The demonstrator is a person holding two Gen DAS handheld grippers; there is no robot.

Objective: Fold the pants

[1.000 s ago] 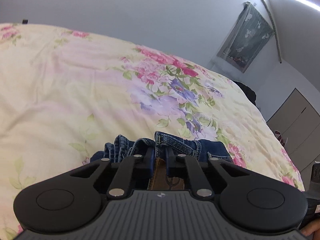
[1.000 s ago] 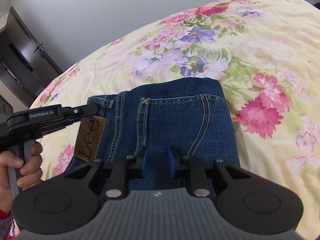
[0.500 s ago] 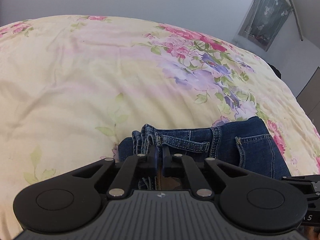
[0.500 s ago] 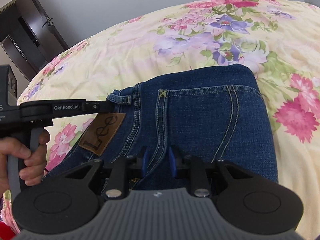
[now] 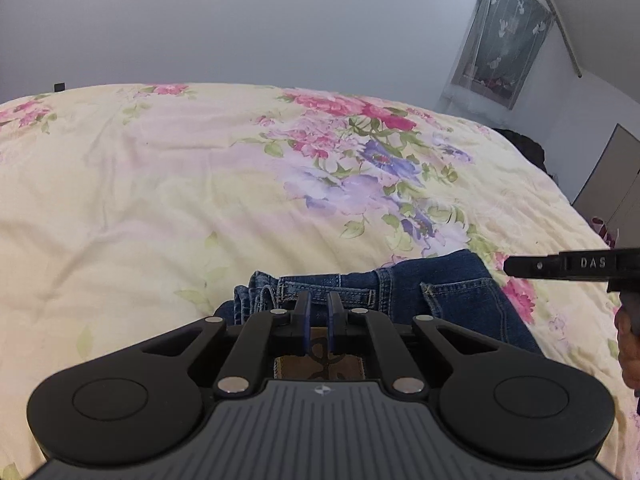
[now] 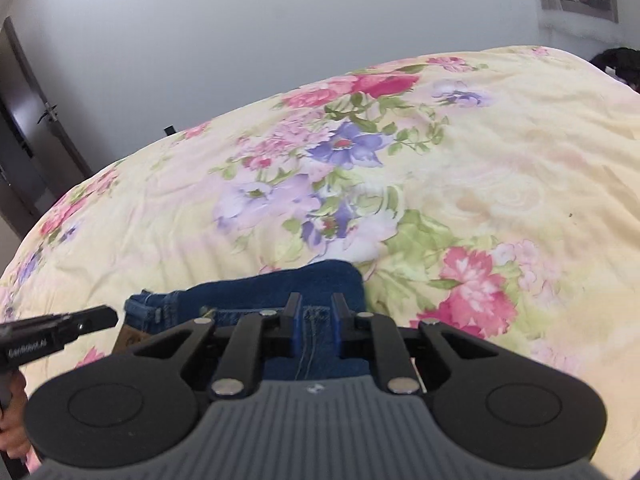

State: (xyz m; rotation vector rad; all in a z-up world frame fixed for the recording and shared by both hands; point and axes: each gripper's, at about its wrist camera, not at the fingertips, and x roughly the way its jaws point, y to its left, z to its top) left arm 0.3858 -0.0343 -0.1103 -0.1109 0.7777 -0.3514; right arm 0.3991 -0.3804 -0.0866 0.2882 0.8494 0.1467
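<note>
The blue jeans (image 5: 400, 292) lie folded into a compact stack on the floral bedspread, waistband toward the left and a brown leather patch (image 5: 320, 364) under my left gripper (image 5: 319, 304). That gripper is shut with only a sliver between its blue pads. In the right wrist view its tip (image 6: 100, 316) sits just off the jeans' (image 6: 280, 288) left edge, holding nothing. My right gripper (image 6: 315, 308) hovers over the jeans' right part, its jaws closing with a visible gap. From the left wrist view its tip (image 5: 516, 266) is beside the jeans' right edge with nothing between the fingers.
The yellow floral bedspread (image 5: 160, 200) stretches far ahead and to both sides. A dark bundle (image 6: 616, 64) lies at its far right edge. A dark door (image 6: 24, 152) is at the left, pale cabinets (image 5: 616, 184) at the right. A person's hand (image 5: 628, 344) grips the right tool.
The left gripper had the bunched waistband raised, set it down flat, and now sits off the jeans. The right gripper drew back so less denim shows, and its jaws narrowed.
</note>
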